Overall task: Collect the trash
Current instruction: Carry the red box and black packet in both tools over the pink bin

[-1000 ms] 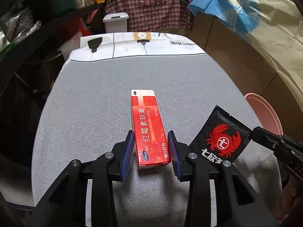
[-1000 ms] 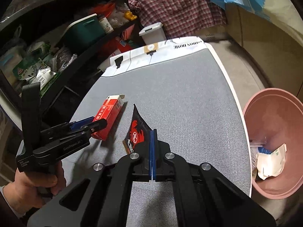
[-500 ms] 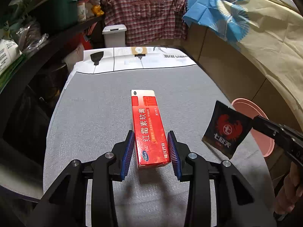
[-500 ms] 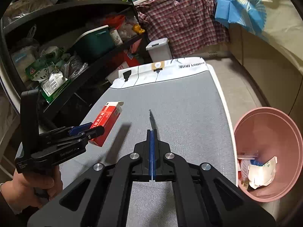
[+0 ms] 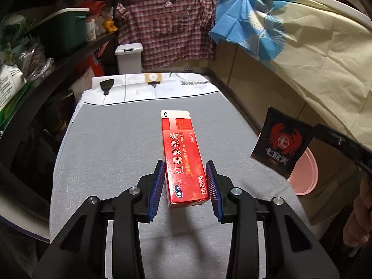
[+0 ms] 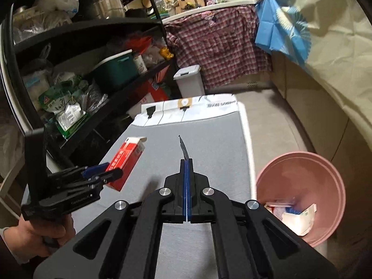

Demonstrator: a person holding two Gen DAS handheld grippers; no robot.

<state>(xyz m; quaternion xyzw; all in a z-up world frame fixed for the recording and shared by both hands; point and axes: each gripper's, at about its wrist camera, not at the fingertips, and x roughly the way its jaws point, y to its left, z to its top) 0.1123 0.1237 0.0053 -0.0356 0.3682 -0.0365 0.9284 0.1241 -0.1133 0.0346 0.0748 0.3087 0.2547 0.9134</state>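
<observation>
A red ointment box (image 5: 182, 158) is held above the grey table (image 5: 111, 153) by my left gripper (image 5: 185, 181), whose blue pads are shut on its near end. It also shows in the right wrist view (image 6: 125, 159). My right gripper (image 6: 186, 162) is shut on a black sachet with a red crab logo (image 5: 282, 141), held in the air near the table's right edge; in the right wrist view the sachet is seen edge-on (image 6: 183, 147). A pink trash bin (image 6: 302, 186) stands on the floor to the right, holding crumpled paper.
Black shelves (image 6: 93, 74) packed with bags and a green box run along the left. A white lidded bin (image 5: 129, 57) and a plaid shirt (image 5: 167, 30) are beyond the table's far end. Draped cloth (image 5: 302, 53) covers the right-hand counter.
Both grippers have risen from the table with their items. The box and the sachet are lifted off the surface, and the sachet has moved right toward the pink bin.
</observation>
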